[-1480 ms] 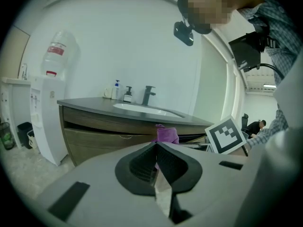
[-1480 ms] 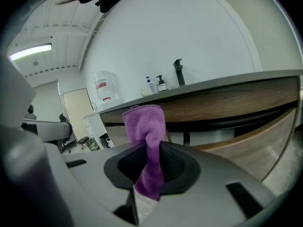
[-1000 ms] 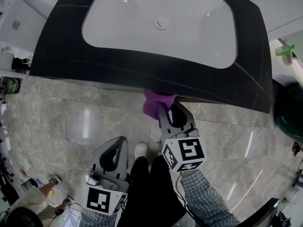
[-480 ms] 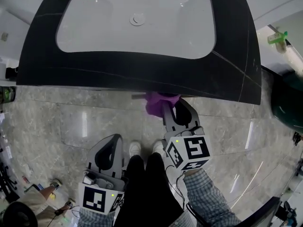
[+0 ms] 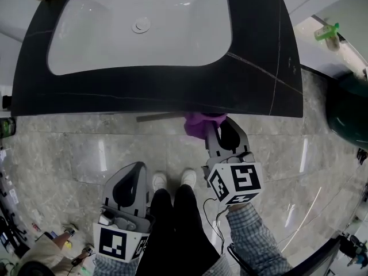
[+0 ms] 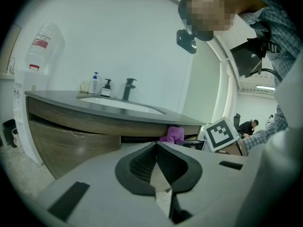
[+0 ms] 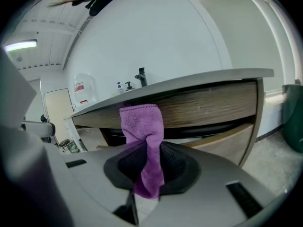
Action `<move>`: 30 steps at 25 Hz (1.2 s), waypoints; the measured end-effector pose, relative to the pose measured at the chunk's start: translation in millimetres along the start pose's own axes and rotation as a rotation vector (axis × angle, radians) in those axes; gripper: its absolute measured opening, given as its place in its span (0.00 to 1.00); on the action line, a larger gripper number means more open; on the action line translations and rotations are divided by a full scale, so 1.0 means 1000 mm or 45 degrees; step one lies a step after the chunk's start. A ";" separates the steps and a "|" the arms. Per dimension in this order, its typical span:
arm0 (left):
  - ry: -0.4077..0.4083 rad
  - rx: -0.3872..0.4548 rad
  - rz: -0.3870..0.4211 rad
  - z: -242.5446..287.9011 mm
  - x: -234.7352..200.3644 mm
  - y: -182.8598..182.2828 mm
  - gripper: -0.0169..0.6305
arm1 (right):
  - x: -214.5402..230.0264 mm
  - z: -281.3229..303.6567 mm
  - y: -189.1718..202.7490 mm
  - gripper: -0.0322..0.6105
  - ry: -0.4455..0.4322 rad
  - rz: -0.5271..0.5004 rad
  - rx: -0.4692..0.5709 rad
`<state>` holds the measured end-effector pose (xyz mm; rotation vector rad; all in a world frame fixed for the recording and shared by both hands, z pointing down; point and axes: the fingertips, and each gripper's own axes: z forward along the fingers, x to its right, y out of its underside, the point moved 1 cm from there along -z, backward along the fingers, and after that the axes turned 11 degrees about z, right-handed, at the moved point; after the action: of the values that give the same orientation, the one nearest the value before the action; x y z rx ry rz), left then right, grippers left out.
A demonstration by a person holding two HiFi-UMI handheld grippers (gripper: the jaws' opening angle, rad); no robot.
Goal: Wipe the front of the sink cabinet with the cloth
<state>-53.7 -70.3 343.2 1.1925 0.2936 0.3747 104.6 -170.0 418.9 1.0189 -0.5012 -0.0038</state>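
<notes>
A purple cloth (image 5: pixel 198 124) (image 7: pixel 144 141) is pinched in my right gripper (image 5: pixel 210 132) (image 7: pixel 147 167), which is shut on it. The cloth's top presses against the wood-grain front of the sink cabinet (image 7: pixel 203 108) (image 6: pixel 71 126), just under the black countertop (image 5: pixel 247 91). My left gripper (image 5: pixel 131 183) (image 6: pixel 156 169) hangs low by the person's legs, shut and empty, away from the cabinet. From the left gripper view the cloth (image 6: pixel 173 134) shows at the cabinet's upper edge.
A white basin (image 5: pixel 144 27) sits in the countertop, with a dark tap (image 6: pixel 128 89) and soap bottles (image 6: pixel 100 85) at the back. A dark green bin (image 5: pixel 348 119) stands at the right. The floor is grey stone tile (image 5: pixel 86 154).
My right gripper and the cloth have slid rightward along the cabinet front, toward the counter's right end. The left gripper stays low by the legs.
</notes>
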 end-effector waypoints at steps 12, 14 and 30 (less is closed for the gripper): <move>0.039 -0.011 0.014 0.012 0.016 0.001 0.04 | 0.058 -0.023 -0.016 0.17 0.099 0.005 0.121; 0.046 -0.007 0.015 0.013 0.018 0.000 0.04 | 0.069 -0.028 -0.018 0.17 0.128 0.006 0.147; 0.091 -0.032 0.000 0.023 0.030 0.014 0.04 | 0.130 -0.049 -0.023 0.17 0.297 -0.017 0.272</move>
<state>-19.3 -72.2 363.7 1.1562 0.3495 0.4204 244.9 -172.9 431.0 1.2143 -0.2854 0.1577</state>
